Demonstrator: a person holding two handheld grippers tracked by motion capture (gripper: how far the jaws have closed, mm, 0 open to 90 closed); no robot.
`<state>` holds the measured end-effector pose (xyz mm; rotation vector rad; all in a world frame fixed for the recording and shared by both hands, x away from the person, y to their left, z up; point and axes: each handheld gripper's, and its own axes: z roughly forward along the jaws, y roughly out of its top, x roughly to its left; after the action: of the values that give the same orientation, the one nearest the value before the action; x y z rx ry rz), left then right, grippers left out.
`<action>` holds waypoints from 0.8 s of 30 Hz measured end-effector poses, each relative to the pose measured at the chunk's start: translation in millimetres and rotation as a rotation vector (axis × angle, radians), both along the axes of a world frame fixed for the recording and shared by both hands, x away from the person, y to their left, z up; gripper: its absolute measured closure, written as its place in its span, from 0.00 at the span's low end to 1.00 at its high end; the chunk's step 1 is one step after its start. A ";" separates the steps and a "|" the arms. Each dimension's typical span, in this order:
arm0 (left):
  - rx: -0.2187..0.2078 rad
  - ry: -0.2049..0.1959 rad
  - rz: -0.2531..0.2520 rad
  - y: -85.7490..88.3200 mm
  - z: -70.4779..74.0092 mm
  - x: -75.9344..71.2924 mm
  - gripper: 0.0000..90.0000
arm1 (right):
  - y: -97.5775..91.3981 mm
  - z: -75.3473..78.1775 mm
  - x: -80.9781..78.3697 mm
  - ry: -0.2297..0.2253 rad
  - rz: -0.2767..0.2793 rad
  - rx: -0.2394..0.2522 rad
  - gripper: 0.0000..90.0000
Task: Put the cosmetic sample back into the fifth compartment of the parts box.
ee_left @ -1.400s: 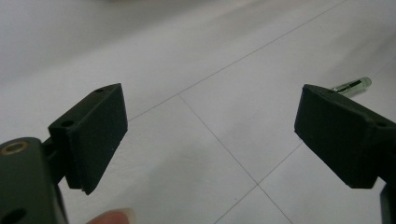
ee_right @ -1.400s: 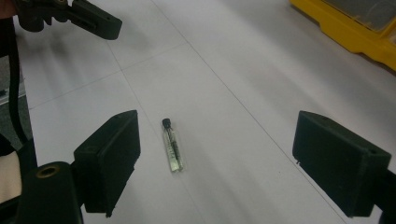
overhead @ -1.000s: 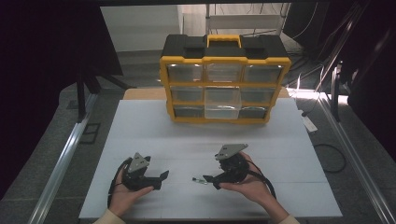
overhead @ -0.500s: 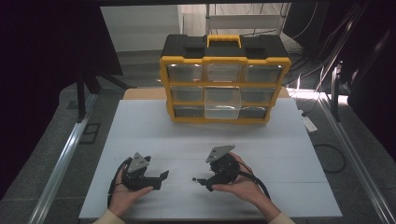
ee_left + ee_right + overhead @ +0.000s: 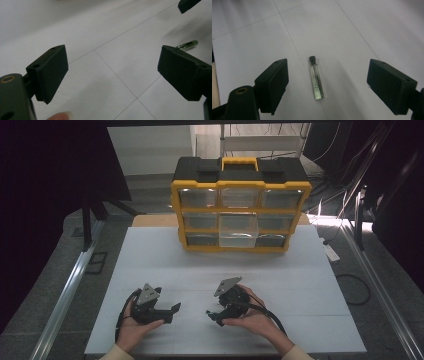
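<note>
A small glass vial (image 5: 315, 78) with a black cap lies flat on the white table (image 5: 300, 280). In the right gripper view it sits between the two wide-apart jaws of my open right gripper (image 5: 328, 75), touching neither. In the high view that gripper (image 5: 214, 316) is held low near the table's front, pointing left. My left gripper (image 5: 172, 312) rests to its left, pointing right, open and with nothing between its jaws (image 5: 112, 72). The left gripper view catches the vial (image 5: 187, 44) just past its right jaw.
A yellow and black drawer organizer (image 5: 240, 210) stands at the back of the table, its clear middle drawer (image 5: 239, 232) pulled partly out. Metal rails (image 5: 70, 285) run along both sides of the table. A cable (image 5: 352, 287) lies on the floor at the right.
My right gripper has moved left and a little nearer the front edge, closing in on the left gripper. The left gripper has stayed where it was.
</note>
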<state>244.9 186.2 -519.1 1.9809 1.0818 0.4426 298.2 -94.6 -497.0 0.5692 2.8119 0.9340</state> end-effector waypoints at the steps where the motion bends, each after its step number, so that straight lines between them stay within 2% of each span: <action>1: 0.000 0.000 0.000 0.0 0.1 -0.1 0.11 | 1.2 -1.9 0.2 -0.002 0.005 -0.008 0.20; 10: -0.002 -0.003 -0.002 -0.1 0.3 -0.8 0.11 | 9.2 -15.1 1.9 0.003 0.014 -0.071 0.22; 19: -0.011 0.000 -0.006 0.5 0.9 -1.2 0.11 | 13.2 -20.3 2.2 0.000 0.024 -0.099 0.25; 24: -0.015 0.000 -0.006 0.8 1.1 -1.5 0.11 | 15.0 -22.0 1.1 -0.002 0.035 -0.109 0.31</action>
<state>243.4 187.0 -518.0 1.9702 1.0760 0.4297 299.3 -79.6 -519.0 0.5063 2.8582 0.7806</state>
